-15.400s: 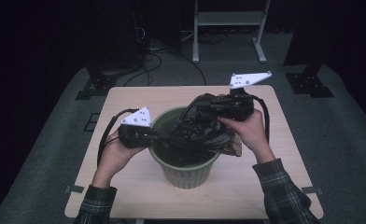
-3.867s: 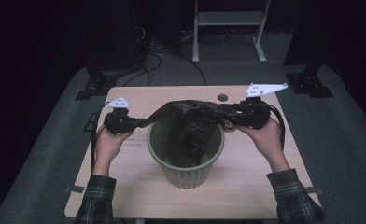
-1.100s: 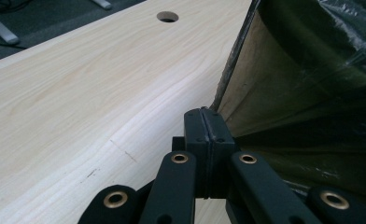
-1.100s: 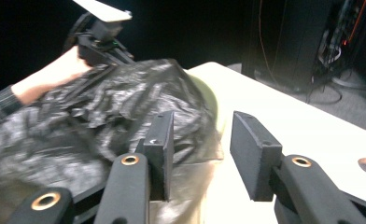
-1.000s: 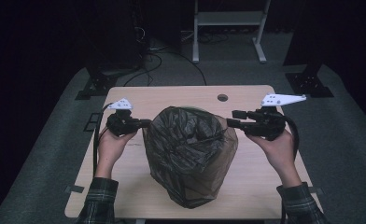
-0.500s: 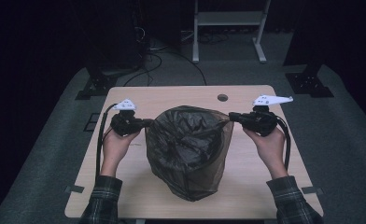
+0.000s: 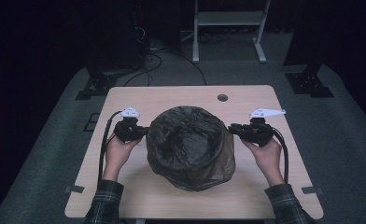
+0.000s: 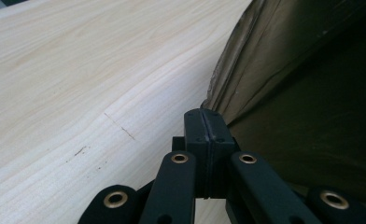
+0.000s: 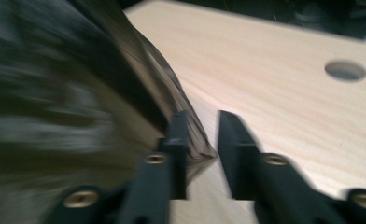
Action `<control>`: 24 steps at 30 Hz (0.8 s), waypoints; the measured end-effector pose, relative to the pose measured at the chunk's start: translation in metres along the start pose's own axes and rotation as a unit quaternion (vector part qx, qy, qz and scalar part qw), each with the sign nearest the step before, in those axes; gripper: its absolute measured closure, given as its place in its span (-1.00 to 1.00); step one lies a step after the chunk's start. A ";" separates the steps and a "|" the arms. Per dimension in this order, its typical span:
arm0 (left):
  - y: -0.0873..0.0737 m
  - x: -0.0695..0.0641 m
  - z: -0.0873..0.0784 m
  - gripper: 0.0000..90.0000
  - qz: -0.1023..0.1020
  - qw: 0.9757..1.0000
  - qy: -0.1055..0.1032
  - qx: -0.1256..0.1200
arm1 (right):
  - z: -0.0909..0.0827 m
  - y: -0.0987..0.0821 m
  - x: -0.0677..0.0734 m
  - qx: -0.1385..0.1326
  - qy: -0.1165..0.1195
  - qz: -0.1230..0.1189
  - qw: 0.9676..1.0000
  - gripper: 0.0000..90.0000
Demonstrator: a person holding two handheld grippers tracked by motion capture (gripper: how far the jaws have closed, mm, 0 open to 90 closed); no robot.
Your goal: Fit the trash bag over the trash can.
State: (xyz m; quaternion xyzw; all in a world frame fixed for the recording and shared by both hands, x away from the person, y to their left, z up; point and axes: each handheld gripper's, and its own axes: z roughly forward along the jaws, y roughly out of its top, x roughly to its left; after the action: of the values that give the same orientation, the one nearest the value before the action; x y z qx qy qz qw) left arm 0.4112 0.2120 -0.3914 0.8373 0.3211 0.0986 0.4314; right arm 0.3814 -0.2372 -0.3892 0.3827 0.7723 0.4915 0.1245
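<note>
Lit table (image 7: 125, 196) amid dark surroundings; right gripper view motion-blurred, left gripper view sharp

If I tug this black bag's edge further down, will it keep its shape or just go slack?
Probably slack: the bag is thin, creased film draped over whatever stands beneath it. It looks glossy, so it may slip: its edge lies between the right gripper's parted jaws, which have just been opening. The left gripper pinches it shut.

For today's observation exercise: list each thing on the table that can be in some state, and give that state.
Bin bag: pulled down over the bin, stretched between both grippers.
Left gripper: shut on the bag's edge.
Right gripper: jaws apart after just opening, bag edge between them.
Table: bare wood around the bag.
</note>
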 end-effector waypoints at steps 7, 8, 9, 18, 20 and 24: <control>0.001 -0.002 -0.006 1.00 0.002 1.000 -0.001 -0.006 | -0.055 0.001 0.033 -0.044 0.110 -0.049 0.992 -0.06; 0.001 -0.002 -0.006 1.00 0.002 1.000 -0.001 -0.006 | -0.059 -0.002 0.040 -0.044 0.123 -0.057 0.990 -0.10; 0.001 -0.003 -0.006 1.00 0.002 1.000 -0.001 -0.007 | -0.061 -0.003 0.047 -0.042 0.131 -0.064 0.988 -0.17; 0.004 -0.005 -0.007 1.00 0.003 1.000 -0.006 -0.012 | -0.045 -0.006 0.075 -0.020 0.167 -0.093 0.981 -0.20; 0.003 -0.004 -0.006 1.00 0.003 1.000 -0.007 -0.012 | -0.043 -0.006 0.076 -0.014 0.175 -0.095 0.980 0.09; 0.004 -0.005 -0.007 1.00 0.004 1.000 -0.009 -0.013 | -0.040 -0.008 0.078 -0.008 0.180 -0.105 0.978 0.91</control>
State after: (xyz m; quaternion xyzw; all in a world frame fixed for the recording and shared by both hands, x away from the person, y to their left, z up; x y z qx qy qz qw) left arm 0.4058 0.2118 -0.3839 0.8337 0.3126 0.0968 0.4447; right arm 0.3022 -0.2102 -0.3624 0.2032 0.8140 0.5429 0.0375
